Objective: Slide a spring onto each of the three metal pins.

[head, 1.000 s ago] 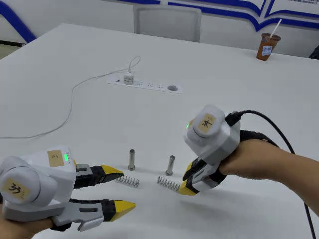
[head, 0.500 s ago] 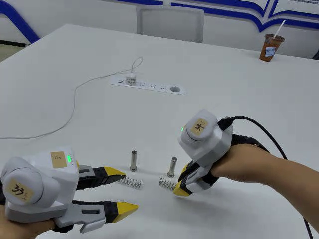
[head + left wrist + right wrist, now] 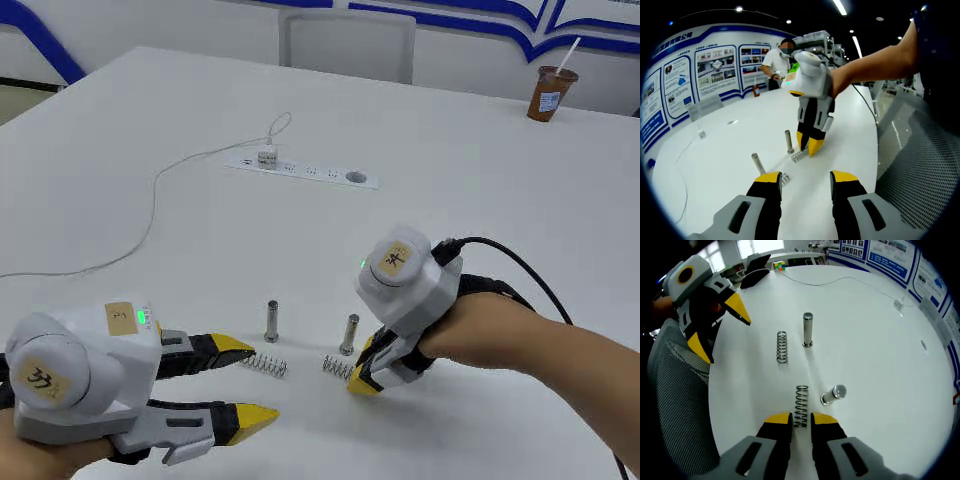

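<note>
Right gripper view: the spring point(image 3: 801, 405) lies lengthwise, near end between the right gripper's point(image 3: 801, 418) narrow jaws (grip uncertain). The left gripper point(image 3: 806, 176) gapes empty.

Your rig: two white, yellow-tipped handheld grippers.
Your left gripper point(image 3: 258, 380) and right gripper point(image 3: 356, 383) share rounded white housings point(image 3: 412, 292), black jaws with yellow tips point(image 3: 255, 414), tan labels point(image 3: 120, 318) and green lights point(image 3: 142, 318); a black cable point(image 3: 497, 240) runs from the right one.
</note>
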Available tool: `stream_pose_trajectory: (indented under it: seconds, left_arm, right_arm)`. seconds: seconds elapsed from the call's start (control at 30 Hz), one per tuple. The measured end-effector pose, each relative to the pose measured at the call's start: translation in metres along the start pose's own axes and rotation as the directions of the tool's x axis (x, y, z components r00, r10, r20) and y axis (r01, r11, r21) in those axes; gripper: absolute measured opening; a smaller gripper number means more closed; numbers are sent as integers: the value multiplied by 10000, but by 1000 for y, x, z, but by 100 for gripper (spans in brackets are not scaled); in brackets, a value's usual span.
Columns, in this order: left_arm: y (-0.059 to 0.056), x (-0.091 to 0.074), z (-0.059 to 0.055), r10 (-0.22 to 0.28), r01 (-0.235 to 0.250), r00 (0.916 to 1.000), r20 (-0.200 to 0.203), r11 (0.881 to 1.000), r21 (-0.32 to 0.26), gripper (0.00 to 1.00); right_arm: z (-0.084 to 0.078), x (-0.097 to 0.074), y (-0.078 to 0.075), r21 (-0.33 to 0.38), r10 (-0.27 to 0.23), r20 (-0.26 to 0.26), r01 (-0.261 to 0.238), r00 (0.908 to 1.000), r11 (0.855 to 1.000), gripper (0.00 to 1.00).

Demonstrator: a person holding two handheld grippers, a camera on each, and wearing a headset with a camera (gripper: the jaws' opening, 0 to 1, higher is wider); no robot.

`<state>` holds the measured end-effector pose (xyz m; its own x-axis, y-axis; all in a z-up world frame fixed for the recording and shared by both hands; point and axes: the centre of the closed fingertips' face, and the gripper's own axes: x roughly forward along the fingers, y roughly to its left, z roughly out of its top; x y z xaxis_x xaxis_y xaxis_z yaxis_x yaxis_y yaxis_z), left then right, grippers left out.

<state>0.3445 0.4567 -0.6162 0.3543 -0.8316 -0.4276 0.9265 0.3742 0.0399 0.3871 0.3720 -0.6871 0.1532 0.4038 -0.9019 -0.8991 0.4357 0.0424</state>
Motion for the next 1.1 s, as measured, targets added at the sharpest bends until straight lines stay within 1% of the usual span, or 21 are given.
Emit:
stream_pose_trajectory:
  seconds: [0.17,0.4,0.6,0.73,0.97,1.1]
  left_arm:
    - [0,1,0,-16,16,10000,16,10000,-8,39]
    - [0,3,0,-33,33,10000,23,10000,-34,39]
    - [0,4,0,-55,55,10000,24,10000,-24,39]
    - [0,6,0,-106,106,9999,13,9999,0,38]
    - [-4,12,1,-303,303,9995,2,9995,37,37]
    - [-7,16,3,-478,478,9988,-48,9987,153,37]
  right_arm:
    - [0,0,-1,-40,-39,-14,39,10000,10000,15]
    - [-1,0,-3,-292,-195,-67,193,9998,9994,12]
    - [-3,-1,-2,-233,-153,-146,150,9998,9996,12]
    - [-7,-4,3,-269,-47,-272,40,9996,9996,11]
    - [-10,-19,14,-600,108,-302,-126,9995,9981,11]
    - [-9,-26,25,-1047,310,-336,-344,9990,9939,11]
